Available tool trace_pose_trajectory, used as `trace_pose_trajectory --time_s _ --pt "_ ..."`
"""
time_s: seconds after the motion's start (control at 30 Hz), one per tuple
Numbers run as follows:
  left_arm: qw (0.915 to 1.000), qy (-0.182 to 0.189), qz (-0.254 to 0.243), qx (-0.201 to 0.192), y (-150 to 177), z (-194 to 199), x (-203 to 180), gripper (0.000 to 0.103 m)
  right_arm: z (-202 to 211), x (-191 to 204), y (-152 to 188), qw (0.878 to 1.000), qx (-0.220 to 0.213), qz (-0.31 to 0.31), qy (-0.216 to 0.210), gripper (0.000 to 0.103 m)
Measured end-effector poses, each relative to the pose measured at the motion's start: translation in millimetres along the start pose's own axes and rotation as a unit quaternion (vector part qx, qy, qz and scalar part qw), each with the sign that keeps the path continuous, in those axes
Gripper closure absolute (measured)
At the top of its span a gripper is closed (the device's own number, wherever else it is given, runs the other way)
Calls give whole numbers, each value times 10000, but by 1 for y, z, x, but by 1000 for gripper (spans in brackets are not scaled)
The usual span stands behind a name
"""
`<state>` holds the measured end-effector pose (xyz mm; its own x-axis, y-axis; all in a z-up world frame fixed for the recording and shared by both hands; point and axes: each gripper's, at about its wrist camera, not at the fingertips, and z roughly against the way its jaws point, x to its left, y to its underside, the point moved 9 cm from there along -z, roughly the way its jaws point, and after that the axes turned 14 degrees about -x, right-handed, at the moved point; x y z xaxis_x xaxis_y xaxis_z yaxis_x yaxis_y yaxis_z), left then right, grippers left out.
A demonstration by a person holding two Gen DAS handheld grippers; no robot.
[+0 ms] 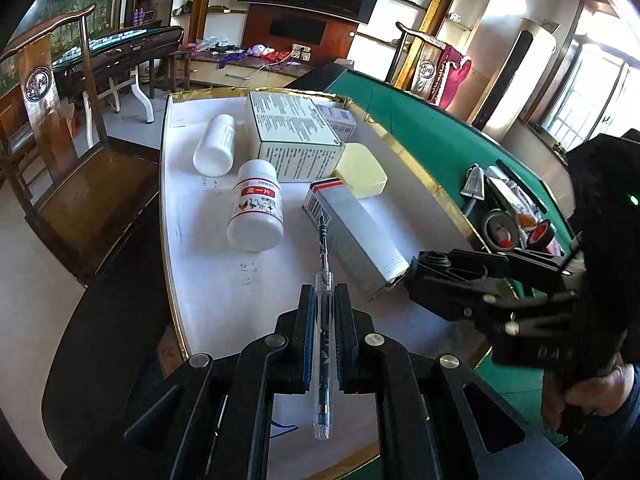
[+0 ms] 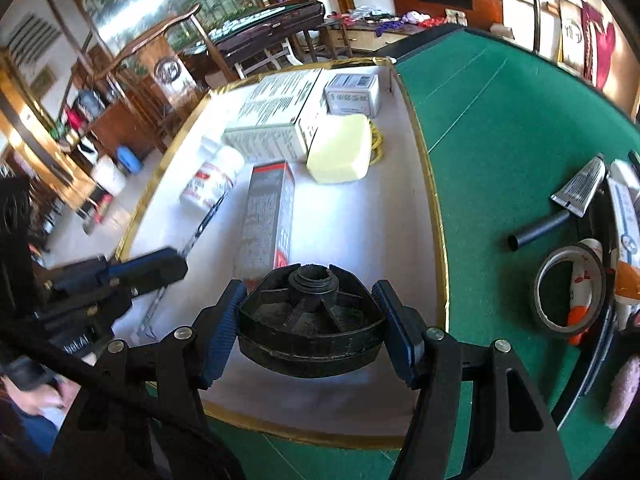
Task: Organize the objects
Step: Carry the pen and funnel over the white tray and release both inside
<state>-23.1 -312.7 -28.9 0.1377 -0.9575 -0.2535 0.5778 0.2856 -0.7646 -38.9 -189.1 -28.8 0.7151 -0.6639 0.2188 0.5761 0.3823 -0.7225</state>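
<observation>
- The clear pen (image 1: 323,344) is clamped between the blue pads of the left gripper (image 1: 323,320), lying along the fingers with its dark tip pointing away over the white tray (image 1: 208,280); its far end reaches just beside the long grey box (image 1: 356,236).
- The right gripper (image 2: 311,320) is closed on a black ribbed plastic part (image 2: 310,320), a rounded piece with spokes and a short threaded neck on top, held over the near end of the tray (image 2: 340,376).
- In the left wrist view that same black part (image 1: 436,268) sits touching or just off the near end of the grey box; I cannot tell which.
- The grey box with a red stripe (image 2: 268,220) lies lengthwise in the tray, between a white pill bottle (image 1: 256,208) on its side and a pale yellow soap-like block (image 1: 362,174).
- Beyond them lie a second plain white bottle (image 1: 216,146), a large printed carton (image 1: 292,136) and a small printed box (image 2: 352,94).
- The tray has a gold rim and rests on a green felt table (image 2: 500,128).
- To the right on the felt are a roll of tape (image 2: 570,294), a black tube (image 2: 538,232) and a crimped silver tube (image 2: 580,188), well apart from the tray.
- The left gripper appears blurred in the right wrist view (image 2: 160,266).
</observation>
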Motion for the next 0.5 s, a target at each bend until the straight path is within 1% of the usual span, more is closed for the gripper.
trace_pose_trajectory --time_s 0.17,0.4,0.5 --pt "9999 -64 -66 92 3 -4 -1 96 -1 5 5 9995 23 310 113 38" --pt "9997 -103 -138 171 7 -7 -2 96 -5 6 10 9988 140 451 148 38" --pt "9997 -115 -141 186 7 -6 -2 96 -4 5 11 9989 173 421 145 38"
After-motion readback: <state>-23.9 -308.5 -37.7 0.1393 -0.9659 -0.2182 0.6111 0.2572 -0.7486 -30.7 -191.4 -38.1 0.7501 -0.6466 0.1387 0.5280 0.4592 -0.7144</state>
